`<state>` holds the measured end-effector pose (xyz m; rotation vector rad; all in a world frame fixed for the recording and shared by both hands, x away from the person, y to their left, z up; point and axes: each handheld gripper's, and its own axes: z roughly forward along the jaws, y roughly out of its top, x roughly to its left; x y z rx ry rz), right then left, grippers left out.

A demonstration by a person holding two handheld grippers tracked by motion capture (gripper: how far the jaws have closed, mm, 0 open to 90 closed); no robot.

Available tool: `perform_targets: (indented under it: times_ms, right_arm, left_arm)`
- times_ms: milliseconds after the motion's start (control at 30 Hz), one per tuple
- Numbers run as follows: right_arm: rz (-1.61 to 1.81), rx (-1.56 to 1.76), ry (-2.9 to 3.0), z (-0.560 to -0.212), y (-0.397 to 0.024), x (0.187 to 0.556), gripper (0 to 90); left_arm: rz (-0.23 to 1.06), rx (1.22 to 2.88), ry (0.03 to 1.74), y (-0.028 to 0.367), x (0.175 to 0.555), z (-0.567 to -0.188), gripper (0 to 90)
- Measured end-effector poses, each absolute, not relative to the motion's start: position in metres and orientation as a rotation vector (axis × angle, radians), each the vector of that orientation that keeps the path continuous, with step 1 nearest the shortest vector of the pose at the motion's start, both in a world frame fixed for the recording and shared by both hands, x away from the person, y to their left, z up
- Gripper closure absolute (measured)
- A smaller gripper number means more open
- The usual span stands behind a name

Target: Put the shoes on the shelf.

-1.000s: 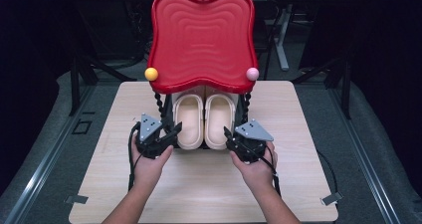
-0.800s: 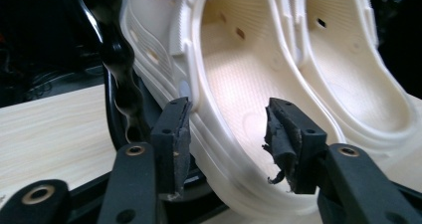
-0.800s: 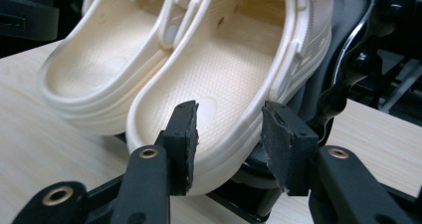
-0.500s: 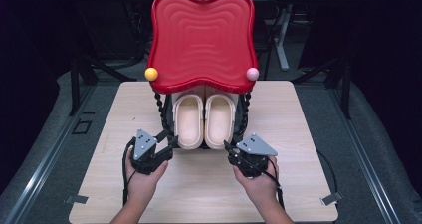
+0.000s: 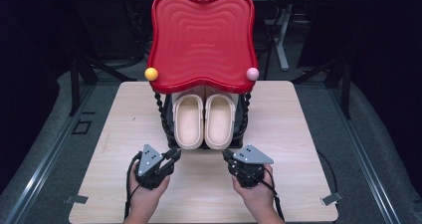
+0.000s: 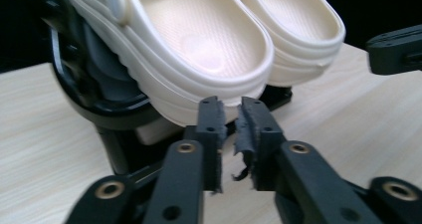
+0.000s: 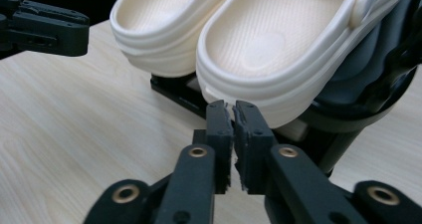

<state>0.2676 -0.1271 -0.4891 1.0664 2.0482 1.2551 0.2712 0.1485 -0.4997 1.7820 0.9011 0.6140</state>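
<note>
Two cream clogs sit side by side, the left clog [image 5: 189, 119] and the right clog [image 5: 220, 119], on a black rack [image 5: 164, 119] under a red wavy top [image 5: 201, 40]. My left gripper [image 5: 174, 154] rests low on the table just in front of the left clog [image 6: 199, 40]. Its jaws [image 6: 232, 109] have just been closing, with a thin slit and nothing between them. My right gripper [image 5: 228, 157] sits in front of the right clog [image 7: 278, 40]. Its jaws [image 7: 232, 109] have likewise just been closing and are nearly touching, empty.
The rack stands at the far middle of a light wooden table [image 5: 298, 134]. A yellow ball [image 5: 151, 73] and a pink ball [image 5: 252, 73] mark the red top's front corners. Dark floor and chair legs surround the table.
Both hands have drawn back from the clogs toward the table's near edge and sunk lower. Both pairs of jaws have gone from wide apart to nearly together.
</note>
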Motion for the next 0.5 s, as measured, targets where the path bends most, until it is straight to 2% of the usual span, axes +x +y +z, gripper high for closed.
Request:
perform_targets:
  times_ms: [200, 500]
  right_arm:
    - [1.243, 1.086, 2.087, -0.5, -0.121, 0.272, 89.6]
    - [1.242, 1.096, 2.105, -0.506, -0.113, 0.278, 90.0]
  left_arm:
    - [0.573, 1.819, 0.897, 0.139, 0.276, -0.51, 89.0]
    - [0.565, 1.834, 0.911, 0.13, 0.282, -0.516, 89.7]
